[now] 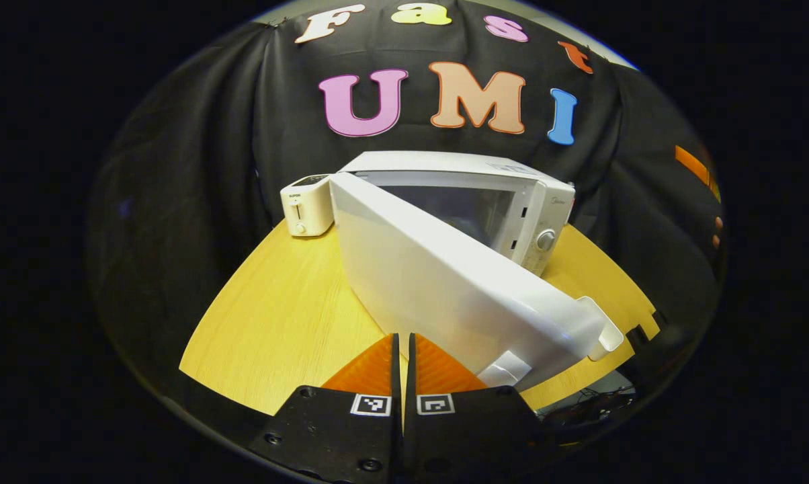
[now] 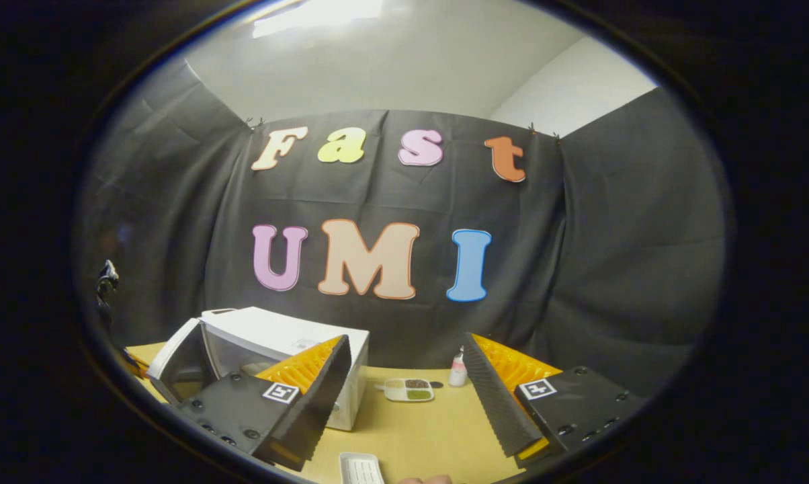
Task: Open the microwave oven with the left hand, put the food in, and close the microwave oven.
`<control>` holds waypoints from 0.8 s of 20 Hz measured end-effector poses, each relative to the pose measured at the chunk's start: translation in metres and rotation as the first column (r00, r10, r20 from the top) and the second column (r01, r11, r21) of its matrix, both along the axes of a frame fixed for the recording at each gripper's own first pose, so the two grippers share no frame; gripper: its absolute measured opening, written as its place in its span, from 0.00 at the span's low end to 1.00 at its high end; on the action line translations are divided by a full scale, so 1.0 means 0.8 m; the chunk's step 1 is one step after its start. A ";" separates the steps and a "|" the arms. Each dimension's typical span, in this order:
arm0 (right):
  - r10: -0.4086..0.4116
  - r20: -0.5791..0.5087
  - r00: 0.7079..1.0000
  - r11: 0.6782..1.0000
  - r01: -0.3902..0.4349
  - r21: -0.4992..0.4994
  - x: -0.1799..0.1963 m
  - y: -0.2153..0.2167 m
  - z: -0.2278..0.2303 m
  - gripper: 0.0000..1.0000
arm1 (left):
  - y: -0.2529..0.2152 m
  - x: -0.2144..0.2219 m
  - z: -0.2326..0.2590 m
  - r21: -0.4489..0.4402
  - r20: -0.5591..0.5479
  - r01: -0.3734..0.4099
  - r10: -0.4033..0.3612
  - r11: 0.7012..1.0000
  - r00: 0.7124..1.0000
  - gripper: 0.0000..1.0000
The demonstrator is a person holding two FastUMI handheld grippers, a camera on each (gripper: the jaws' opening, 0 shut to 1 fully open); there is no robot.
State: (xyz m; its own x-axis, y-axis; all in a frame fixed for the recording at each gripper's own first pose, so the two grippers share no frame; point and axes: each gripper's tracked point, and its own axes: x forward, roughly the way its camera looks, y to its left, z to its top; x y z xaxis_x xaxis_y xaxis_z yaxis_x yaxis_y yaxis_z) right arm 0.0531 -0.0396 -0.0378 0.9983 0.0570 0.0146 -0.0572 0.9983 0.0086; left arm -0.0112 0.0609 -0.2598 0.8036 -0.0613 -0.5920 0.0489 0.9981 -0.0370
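My left gripper [image 1: 402,366] has its two orange fingers [image 1: 371,370] pressed together, just a thin slit between them and nothing caught there. It points level across the tabletop from the near edge, toward the middle. My right gripper [image 2: 404,396] has its fingers [image 2: 310,370] spread wide apart with nothing between them. It sits above the tabletop near the front edge, aimed toward the back edge. At the bottom of the right gripper view, a fingertip of my hand [image 2: 426,480] just peeks in.

Toaster [image 1: 307,205] left of microwave [image 1: 512,202]
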 end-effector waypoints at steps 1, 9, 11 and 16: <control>-0.002 -0.004 1.000 1.000 0.002 0.002 -0.001 -0.003 -0.002 0.97 | -0.006 0.004 0.001 0.003 0.002 0.011 -0.011 1.000 1.000 0.00; -0.038 -0.013 0.999 0.999 0.038 -0.001 -0.015 -0.031 -0.010 0.96 | -0.049 0.037 0.007 0.082 0.019 0.126 -0.128 0.989 0.992 0.00; -0.050 -0.013 0.999 0.999 0.050 -0.008 -0.018 -0.040 -0.012 0.97 | -0.054 0.046 0.007 0.094 0.019 0.144 -0.146 0.985 0.989 0.00; -0.078 -0.024 0.997 0.997 0.077 -0.020 -0.031 -0.059 -0.017 0.97 | -0.084 0.069 0.006 0.072 0.016 0.180 -0.181 0.981 0.983 0.00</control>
